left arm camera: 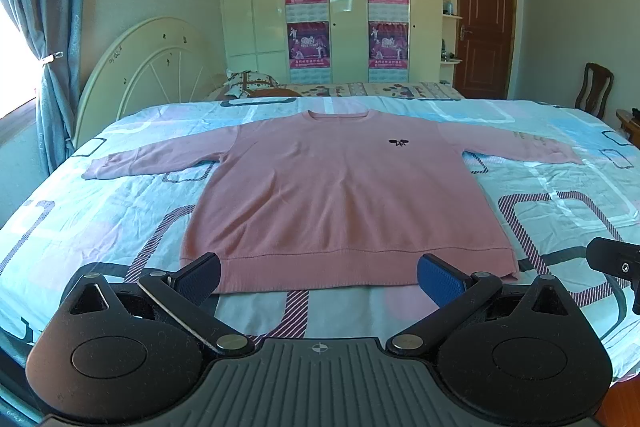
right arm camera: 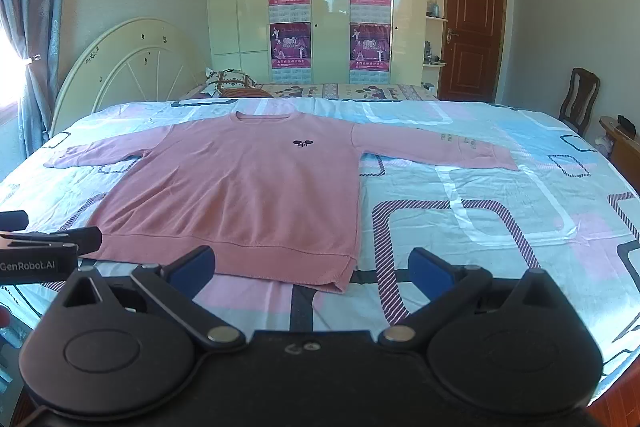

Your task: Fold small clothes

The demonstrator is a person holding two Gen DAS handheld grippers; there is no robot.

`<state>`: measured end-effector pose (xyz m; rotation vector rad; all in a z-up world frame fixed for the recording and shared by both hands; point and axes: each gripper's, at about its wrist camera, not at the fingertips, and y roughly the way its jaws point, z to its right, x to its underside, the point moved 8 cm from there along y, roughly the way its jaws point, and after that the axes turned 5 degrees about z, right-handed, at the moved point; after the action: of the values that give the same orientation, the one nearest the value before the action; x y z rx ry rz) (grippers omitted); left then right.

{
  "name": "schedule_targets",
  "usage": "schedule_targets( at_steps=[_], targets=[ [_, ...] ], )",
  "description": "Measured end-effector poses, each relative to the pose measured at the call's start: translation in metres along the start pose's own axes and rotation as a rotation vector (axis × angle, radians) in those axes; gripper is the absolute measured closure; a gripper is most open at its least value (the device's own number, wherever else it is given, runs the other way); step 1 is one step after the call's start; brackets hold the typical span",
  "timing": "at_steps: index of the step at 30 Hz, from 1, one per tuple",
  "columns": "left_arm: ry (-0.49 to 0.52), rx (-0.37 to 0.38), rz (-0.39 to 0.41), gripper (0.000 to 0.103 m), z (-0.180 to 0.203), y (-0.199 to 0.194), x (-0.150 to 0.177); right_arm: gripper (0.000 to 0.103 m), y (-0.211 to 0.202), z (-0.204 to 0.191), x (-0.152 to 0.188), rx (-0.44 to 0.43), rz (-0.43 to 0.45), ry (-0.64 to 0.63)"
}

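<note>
Nearest in each view are the grippers themselves. The left gripper [left arm camera: 318,277] hangs with its jaws spread wide and nothing between them; its blue pads frame the hem of the shirt [left arm camera: 340,195], which lies straight ahead of it and just below. The right gripper [right arm camera: 312,273] is spread just as wide and also holds nothing; it sits beside the left one, and through its jaws shows the hem's right corner [right arm camera: 340,283] with bare sheet [right arm camera: 460,227] beyond.

The pink shirt lies flat and face up on the bed, hem toward the grippers, collar [left arm camera: 338,115] away. Its long axis from hem to collar runs straight away from both grippers, while the sleeves stretch across that line: the left sleeve [left arm camera: 152,163] out to the left, the right sleeve [right arm camera: 436,147] out to the right.

I judge no fold is made yet. The left gripper is centred on the hem, so it is nearer the body and left sleeve; the right gripper, offset to the garment's right edge, is better placed for the right sleeve or corner. Either sleeve calls for a forward reach.

Beyond the bed stand a headboard [left arm camera: 148,75] and a wardrobe [left arm camera: 332,11].
</note>
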<state>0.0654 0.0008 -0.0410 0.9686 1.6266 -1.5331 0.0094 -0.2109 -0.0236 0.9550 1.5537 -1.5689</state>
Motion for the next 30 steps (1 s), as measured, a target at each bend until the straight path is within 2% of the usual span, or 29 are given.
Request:
schedule_targets(
  at_steps=[30],
  targets=[
    [-0.006, -0.005, -0.003, 0.0, 0.0001, 0.0043, 0.0041, 0.0, -0.0007, 0.0017, -0.0007, 0.001, 0.001, 0.0]
  ],
)
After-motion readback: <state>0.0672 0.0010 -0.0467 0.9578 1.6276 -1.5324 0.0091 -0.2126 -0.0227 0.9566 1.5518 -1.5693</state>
